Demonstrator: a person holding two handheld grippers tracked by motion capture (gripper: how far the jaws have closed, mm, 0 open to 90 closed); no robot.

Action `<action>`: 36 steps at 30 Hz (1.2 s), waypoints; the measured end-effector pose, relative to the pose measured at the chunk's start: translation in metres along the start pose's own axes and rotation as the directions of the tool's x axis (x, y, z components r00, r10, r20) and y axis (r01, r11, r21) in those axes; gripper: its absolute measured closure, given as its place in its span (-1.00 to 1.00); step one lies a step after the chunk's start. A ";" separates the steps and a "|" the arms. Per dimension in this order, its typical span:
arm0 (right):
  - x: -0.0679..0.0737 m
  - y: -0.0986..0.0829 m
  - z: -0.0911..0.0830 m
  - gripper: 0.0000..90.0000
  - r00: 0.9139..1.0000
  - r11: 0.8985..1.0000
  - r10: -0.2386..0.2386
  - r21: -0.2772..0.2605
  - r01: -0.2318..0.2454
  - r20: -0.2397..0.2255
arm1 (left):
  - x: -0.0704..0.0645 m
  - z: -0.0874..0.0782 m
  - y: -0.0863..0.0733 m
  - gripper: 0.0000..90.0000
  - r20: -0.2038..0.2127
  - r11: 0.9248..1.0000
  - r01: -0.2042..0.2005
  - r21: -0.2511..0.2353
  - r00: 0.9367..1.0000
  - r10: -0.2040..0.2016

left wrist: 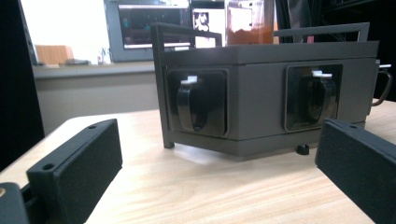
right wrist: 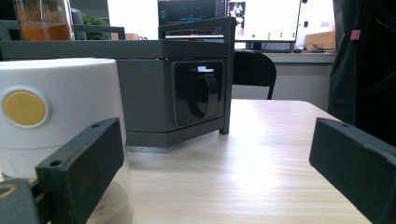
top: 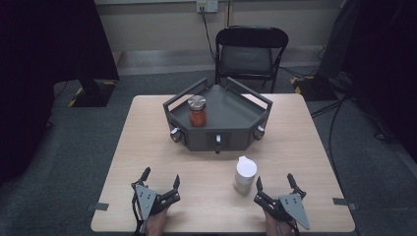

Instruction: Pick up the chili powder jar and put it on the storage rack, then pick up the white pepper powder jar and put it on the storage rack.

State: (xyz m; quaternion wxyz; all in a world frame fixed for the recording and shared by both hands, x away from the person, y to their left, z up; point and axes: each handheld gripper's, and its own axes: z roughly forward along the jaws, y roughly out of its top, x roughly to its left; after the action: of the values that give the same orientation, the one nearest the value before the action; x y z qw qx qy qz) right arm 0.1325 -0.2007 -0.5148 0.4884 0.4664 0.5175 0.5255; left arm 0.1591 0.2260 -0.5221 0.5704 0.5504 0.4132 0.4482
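Wooden table (top: 147,142) carries a grey tray (top: 231,115) holding an orange jar (top: 197,111). I see the white container (top: 244,174) just beside my right gripper (top: 274,186); left gripper (top: 160,177) well apart. Both sets of jaws gape, holding nothing.

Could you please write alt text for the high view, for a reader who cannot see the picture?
Two open hand-held grippers, left gripper and right gripper, rest at the near edge of a wooden table. A white-lidded jar stands just left of the right gripper; beyond it, a grey tray holds a jar of orange-red contents.
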 end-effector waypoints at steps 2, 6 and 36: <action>0.000 0.000 0.000 -0.95 1.000 1.000 0.000 0.001 0.000 0.000 | 0.002 0.001 0.003 -1.00 0.001 1.000 0.015 0.018 1.000 -0.015; 0.000 0.000 0.000 -0.95 1.000 1.000 0.000 0.000 0.000 0.001 | 0.003 0.003 0.004 -1.00 0.001 0.999 0.027 0.031 1.000 -0.027; -0.006 0.000 0.001 -1.00 0.999 1.000 0.018 0.002 -0.018 -0.028 | 0.002 0.003 0.004 -1.00 -0.003 0.999 0.032 0.030 1.000 -0.031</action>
State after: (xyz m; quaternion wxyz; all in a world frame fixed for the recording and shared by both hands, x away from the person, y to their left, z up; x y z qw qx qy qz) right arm 0.1337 -0.2063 -0.5142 0.4758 0.4641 0.5205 0.5359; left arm 0.1620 0.2275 -0.5177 0.5686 0.5516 0.4292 0.4337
